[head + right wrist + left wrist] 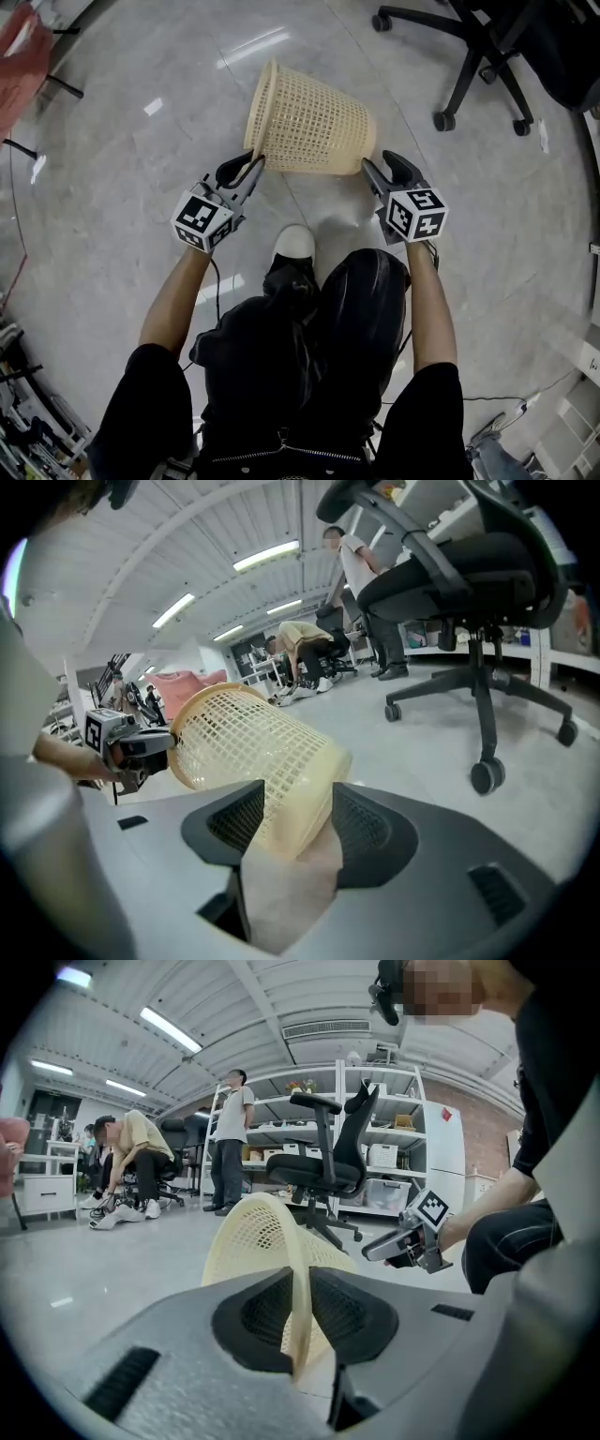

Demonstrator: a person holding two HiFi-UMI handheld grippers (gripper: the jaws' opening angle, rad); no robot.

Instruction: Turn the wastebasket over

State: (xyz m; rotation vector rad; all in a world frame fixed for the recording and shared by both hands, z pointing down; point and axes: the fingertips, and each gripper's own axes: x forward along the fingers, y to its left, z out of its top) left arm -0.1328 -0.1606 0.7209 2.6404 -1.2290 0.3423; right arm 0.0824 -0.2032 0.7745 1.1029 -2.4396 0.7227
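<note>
Floor (122,122): pale grey glossy tiles, catching streaks of light.
Ceiling (244,1007): white, ribbed, with long strip lights (171,1030).
Office chair (323,1162): black, on castors.
Shelving (339,1110): white racks holding storage boxes (382,1155).
Far wall (483,1138): reddish brick.
Beyond: seated person (127,1162) bent forward, standing person (230,1138).

the wastebasket (314,127) is pale cream-yellow, its wall an open grid of small square holes. the left gripper (255,161) and right gripper (367,167) are grey with black pads, each bearing a cube of black-and-white square markers. the floor (141,187) is glossy pale grey with faint marbling, the office chair (487,56) black, the shoe (294,242) white.
</note>
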